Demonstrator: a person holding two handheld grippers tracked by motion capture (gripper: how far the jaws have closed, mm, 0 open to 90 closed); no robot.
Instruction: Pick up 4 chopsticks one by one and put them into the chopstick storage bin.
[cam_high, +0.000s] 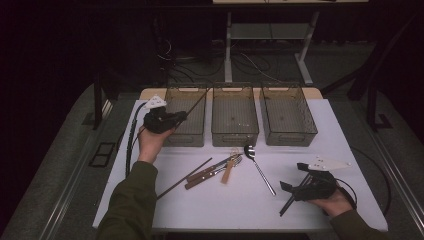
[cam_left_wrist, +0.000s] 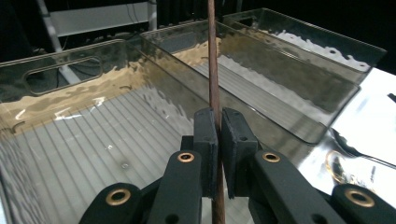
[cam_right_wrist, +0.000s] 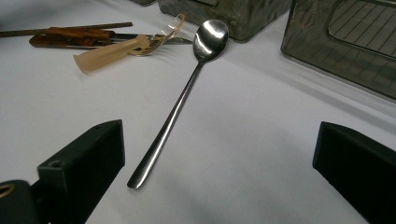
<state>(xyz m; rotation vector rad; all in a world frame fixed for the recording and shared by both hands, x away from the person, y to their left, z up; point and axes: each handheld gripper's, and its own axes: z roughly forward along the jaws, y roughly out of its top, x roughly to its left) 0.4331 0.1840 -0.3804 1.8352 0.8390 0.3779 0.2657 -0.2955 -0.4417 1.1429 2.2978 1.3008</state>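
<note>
Probably a lab: dark curtained room, white table (cam_high: 320, 130), floor cables (cam_high: 250, 62), metal frame legs (cam_high: 228, 50).

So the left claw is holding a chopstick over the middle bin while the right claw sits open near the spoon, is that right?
Not quite. The left claw holds the chopstick over the leftmost bin, not the middle one, as the high view shows. The rest stands: the right claw sits open near the spoon.
</note>
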